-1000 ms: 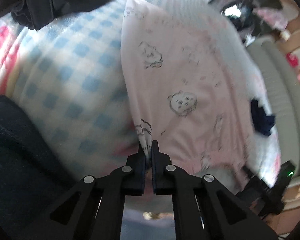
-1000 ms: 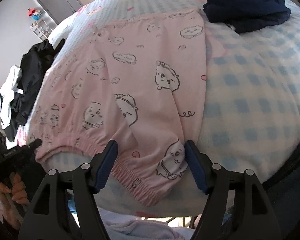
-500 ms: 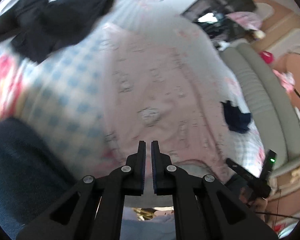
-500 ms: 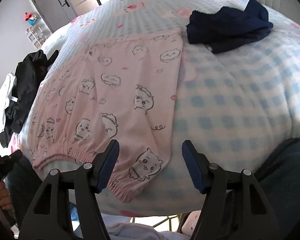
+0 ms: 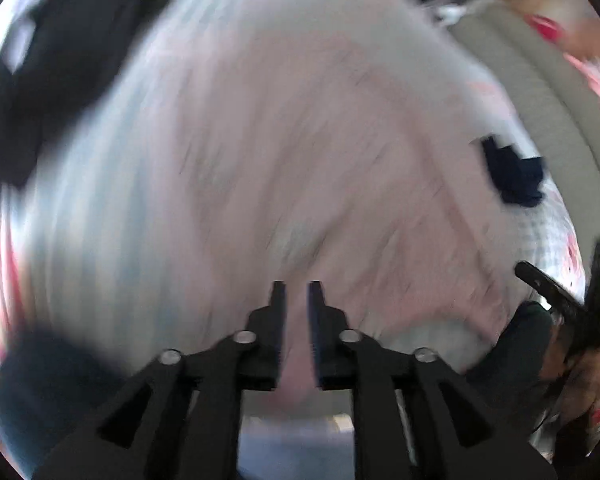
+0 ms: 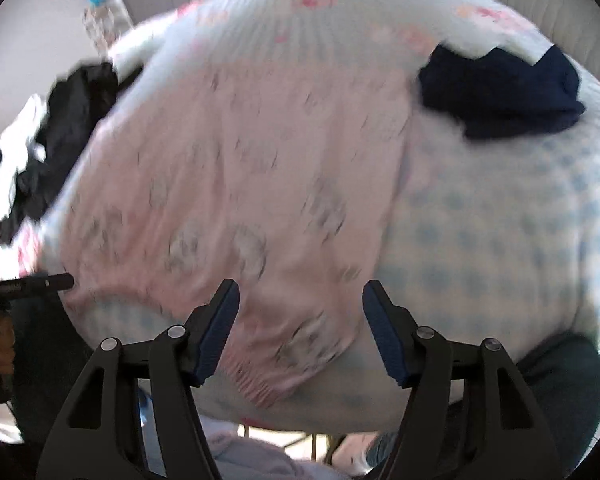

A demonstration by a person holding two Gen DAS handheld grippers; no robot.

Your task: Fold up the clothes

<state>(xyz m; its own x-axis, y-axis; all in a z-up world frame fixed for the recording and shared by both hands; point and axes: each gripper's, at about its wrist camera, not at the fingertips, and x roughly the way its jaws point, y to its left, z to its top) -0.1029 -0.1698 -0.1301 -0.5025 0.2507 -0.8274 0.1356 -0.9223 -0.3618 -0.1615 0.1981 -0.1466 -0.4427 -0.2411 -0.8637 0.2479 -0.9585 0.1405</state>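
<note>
Two grippers hang at the near elastic hem of the pink printed pyjama trousers (image 6: 260, 184), spread flat on the checked bed cover (image 6: 500, 220): right gripper (image 6: 300, 308) gaping wide, left gripper (image 5: 297, 300) slightly parted, both holding nothing; a pinch there risks catching the cover too

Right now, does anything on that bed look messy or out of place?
Only mildly: a navy garment sits crumpled beside the flat pink pyjama bottoms, and a dark heap is bunched at the bed's left edge. Both views are blurred, so finer detail is unclear.
</note>
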